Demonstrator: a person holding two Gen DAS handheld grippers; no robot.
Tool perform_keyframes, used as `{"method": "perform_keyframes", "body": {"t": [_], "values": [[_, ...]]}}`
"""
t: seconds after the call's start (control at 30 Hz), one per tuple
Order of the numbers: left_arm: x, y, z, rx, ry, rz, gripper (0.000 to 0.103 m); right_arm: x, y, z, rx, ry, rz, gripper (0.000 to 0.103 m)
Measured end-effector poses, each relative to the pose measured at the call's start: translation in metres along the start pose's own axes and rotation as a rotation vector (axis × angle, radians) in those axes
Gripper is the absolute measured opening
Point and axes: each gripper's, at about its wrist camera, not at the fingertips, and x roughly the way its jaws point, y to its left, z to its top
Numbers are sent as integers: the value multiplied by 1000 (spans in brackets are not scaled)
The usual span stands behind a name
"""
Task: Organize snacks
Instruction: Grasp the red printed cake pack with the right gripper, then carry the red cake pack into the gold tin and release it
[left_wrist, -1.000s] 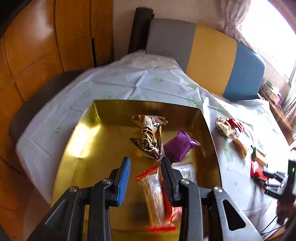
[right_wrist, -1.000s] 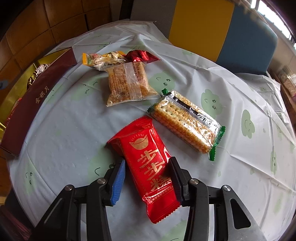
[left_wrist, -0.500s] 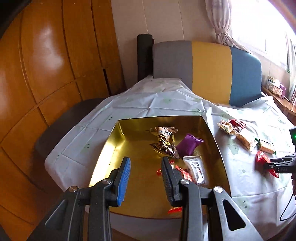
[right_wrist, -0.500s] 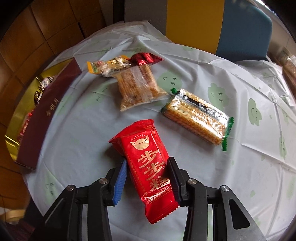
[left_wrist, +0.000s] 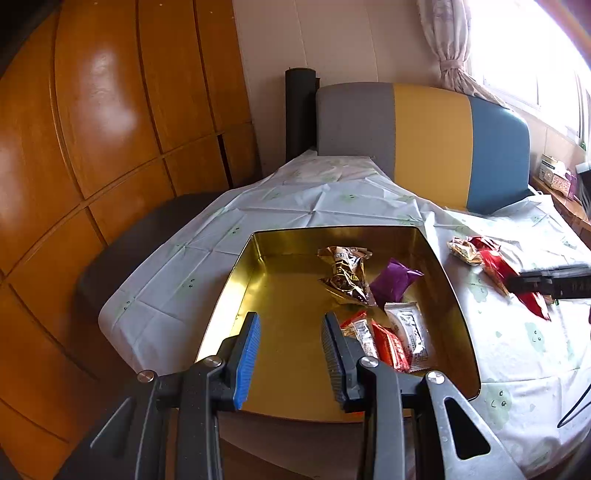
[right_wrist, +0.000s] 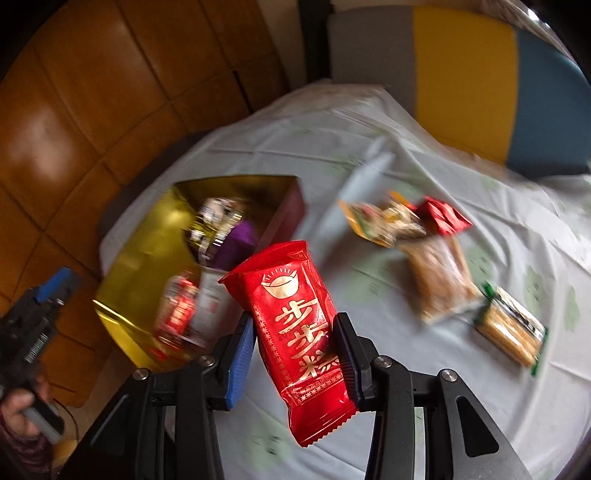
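My right gripper (right_wrist: 293, 332) is shut on a red snack packet (right_wrist: 295, 317) with gold characters and holds it lifted above the table, towards the gold tray (right_wrist: 129, 258). My left gripper (left_wrist: 290, 347) is open and empty, raised over the near edge of the gold tray (left_wrist: 280, 295). The tray holds a brown-gold packet (left_wrist: 345, 275), a purple packet (left_wrist: 395, 282), a white packet (left_wrist: 408, 332) and red packets (left_wrist: 384, 343). The right gripper with the red packet (left_wrist: 502, 273) also shows at the right edge of the left wrist view.
On the white tablecloth (right_wrist: 332, 155) lie a clear cracker bag (right_wrist: 439, 280), a green-edged biscuit pack (right_wrist: 511, 328), an orange packet (right_wrist: 380, 221) and a small red one (right_wrist: 443, 216). A grey, yellow and blue chair (left_wrist: 424, 140) stands behind. Wooden panels (left_wrist: 92, 129) stand at the left.
My right gripper has lifted the red packet off the table and swung left towards the tray. My left gripper has let go of a packet in the tray and drawn back and up.
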Motion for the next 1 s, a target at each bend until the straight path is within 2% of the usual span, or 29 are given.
{"method": "perform_keyframes", "body": {"t": [0.2,0.47,0.8,1.0], "values": [[-2,4,-2,1,-15,23,34,21,65,23,-126,1,51,43],[-2,7,-3,3,-19,32,34,79,111,35,-254,85,-41,43],[5,10,-8,-7,8,25,34,131,109,28,-272,197,-112,44],[11,16,-12,-30,29,23,34,123,105,27,-235,172,-76,49]]}}
